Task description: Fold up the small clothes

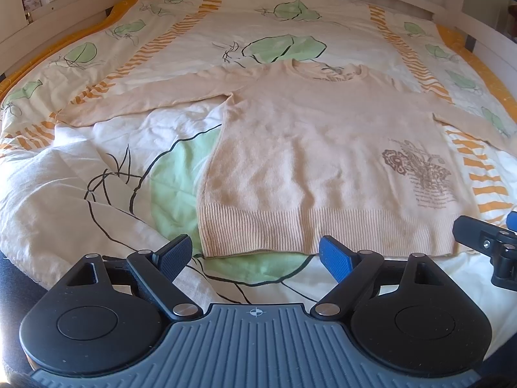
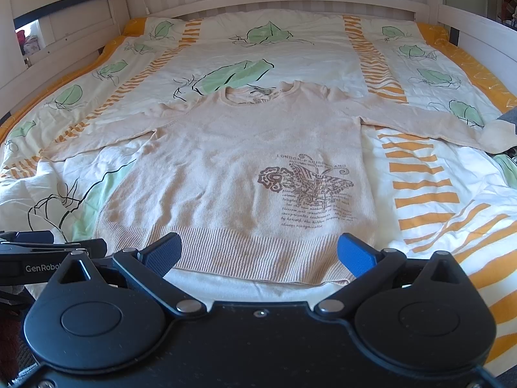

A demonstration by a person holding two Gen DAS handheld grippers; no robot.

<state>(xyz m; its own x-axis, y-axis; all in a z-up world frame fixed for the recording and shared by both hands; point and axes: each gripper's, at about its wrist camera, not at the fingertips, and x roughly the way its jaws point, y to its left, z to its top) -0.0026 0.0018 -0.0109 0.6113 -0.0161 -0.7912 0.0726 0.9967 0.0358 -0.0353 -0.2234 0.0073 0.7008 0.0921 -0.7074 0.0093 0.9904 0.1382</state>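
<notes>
Although both of your grippers were in position at the near edge of the bed (image 2: 468, 19), no fold had been started: the sweater (image 2: 245, 168) lay flat and face up across the duvet (image 2: 290, 55), collar toward the headboard, both sleeves spread toward the side edges, ribbed hem (image 1: 290, 229) nearest you. Your left gripper (image 1: 255, 255) stood wide open and empty just short of the hem; your right gripper (image 2: 258, 252) likewise stood wide open, holding nothing. Every fold remained outstanding.
</notes>
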